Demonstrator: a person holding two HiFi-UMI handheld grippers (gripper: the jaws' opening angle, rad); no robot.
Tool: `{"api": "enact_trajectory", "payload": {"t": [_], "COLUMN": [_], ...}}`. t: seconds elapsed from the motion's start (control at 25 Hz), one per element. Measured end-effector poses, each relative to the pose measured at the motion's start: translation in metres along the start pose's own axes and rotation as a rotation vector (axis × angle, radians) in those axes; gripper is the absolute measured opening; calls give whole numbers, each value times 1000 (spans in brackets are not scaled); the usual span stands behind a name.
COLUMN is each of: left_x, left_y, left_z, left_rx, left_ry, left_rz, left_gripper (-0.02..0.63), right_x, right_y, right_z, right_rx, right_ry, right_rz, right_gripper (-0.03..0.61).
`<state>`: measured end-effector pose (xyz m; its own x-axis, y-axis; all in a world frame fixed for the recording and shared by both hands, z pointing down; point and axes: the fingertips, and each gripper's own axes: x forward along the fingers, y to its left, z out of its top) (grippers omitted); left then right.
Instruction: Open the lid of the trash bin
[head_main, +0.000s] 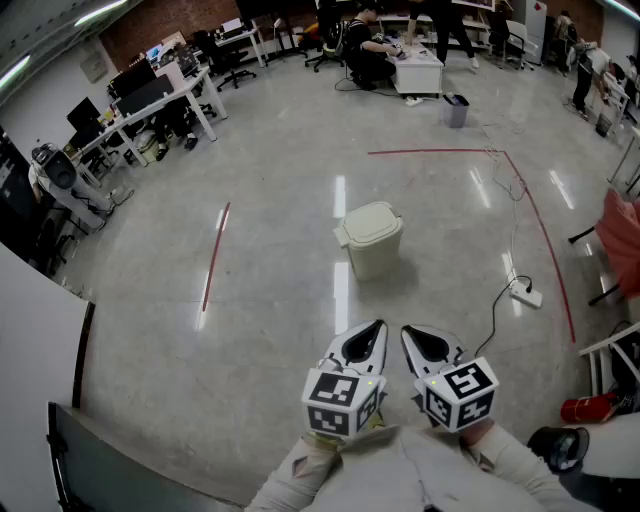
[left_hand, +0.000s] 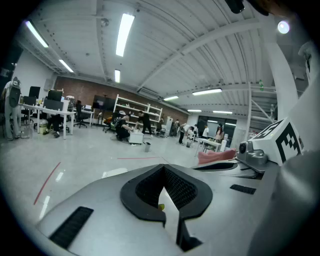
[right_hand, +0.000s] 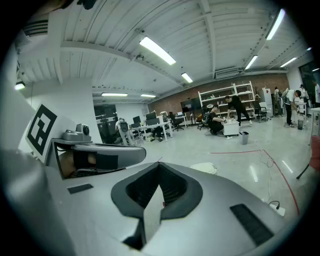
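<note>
Head view puts the bin (head_main: 372, 240) on the floor (head_main: 250, 320) well ahead of me, lid (head_main: 370, 221) down, beyond reach; so my left gripper (head_main: 371, 333) and right gripper (head_main: 413, 339) ride side by side, jaws together, empty.

Small cream trash bin (head_main: 373, 252), upright on glossy grey floor (head_main: 270, 300), out in the open middle, well clear of floor edges, rounded lid (head_main: 368, 222) shut flat on top, rim slightly overhanging.
</note>
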<state>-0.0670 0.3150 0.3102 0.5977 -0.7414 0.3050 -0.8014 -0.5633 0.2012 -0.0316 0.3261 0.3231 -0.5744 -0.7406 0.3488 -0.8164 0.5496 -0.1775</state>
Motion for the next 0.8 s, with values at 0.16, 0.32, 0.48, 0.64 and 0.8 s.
{"api": "enact_trajectory", "payload": {"t": [0.16, 0.32, 0.48, 0.64, 0.8], "left_x": [-2, -1, -1, -4, -4], "left_y": [4, 10, 19, 32, 45], "left_z": [-2, -4, -4, -1, 0], "left_rx": [-3, 6, 7, 10, 9], "left_ry": [11, 19, 25, 26, 28], "left_rz": [12, 19, 22, 21, 13], "left_gripper": [3, 2, 2, 2, 2], "right_x": [5, 13, 21, 30, 38], "right_y": [4, 7, 11, 17, 16], "right_z": [-2, -2, 0, 9, 15], "right_rx": [12, 12, 18, 31, 74], "right_ry": [9, 15, 17, -9, -37], "right_rz": [17, 32, 43, 55, 48], "right_gripper": [-2, -2, -2, -2, -2]}}
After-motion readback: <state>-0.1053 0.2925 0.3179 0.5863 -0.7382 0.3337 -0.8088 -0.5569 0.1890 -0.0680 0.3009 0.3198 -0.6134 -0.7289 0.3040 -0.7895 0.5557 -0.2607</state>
